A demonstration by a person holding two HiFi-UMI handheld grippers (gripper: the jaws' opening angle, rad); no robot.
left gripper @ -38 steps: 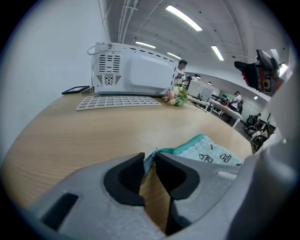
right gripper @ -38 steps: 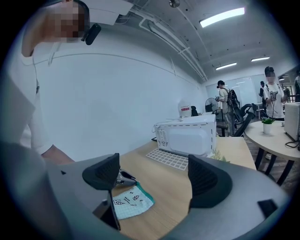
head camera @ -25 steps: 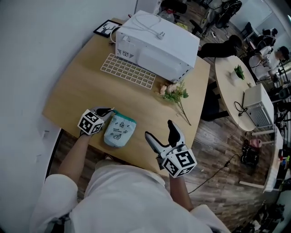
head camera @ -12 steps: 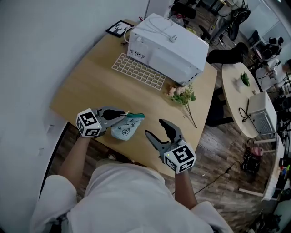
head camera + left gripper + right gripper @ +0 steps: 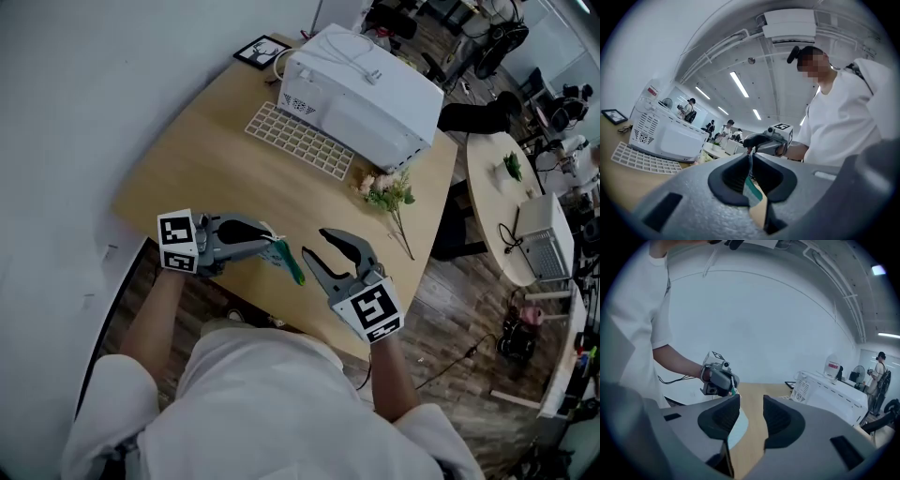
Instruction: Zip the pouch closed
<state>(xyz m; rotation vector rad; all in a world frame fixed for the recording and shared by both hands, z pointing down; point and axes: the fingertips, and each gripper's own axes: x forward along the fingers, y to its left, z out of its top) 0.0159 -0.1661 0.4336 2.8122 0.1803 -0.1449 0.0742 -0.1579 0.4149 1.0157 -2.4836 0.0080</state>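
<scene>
A pale blue pouch with a teal top edge (image 5: 292, 264) hangs edge-on above the front of the wooden table (image 5: 216, 150). My left gripper (image 5: 277, 247) is shut on its upper corner. In the left gripper view the jaws (image 5: 751, 161) pinch the pouch's edge (image 5: 753, 193). My right gripper (image 5: 311, 242) is just right of the pouch, pointing at it, and its jaws are closing. In the right gripper view (image 5: 751, 404) the pale pouch (image 5: 739, 423) shows low in the gap by the left jaw, and the pads do not press on it.
A white boxy appliance (image 5: 361, 80) stands at the back of the table, with a white keyboard (image 5: 300, 141) in front of it. A sprig of flowers (image 5: 389, 192) lies at the right edge and a small picture frame (image 5: 262, 49) at the far corner.
The left gripper has lifted the pouch off the table and turned it edge-on. The right gripper has moved left toward it and rolled, and its jaws have narrowed.
</scene>
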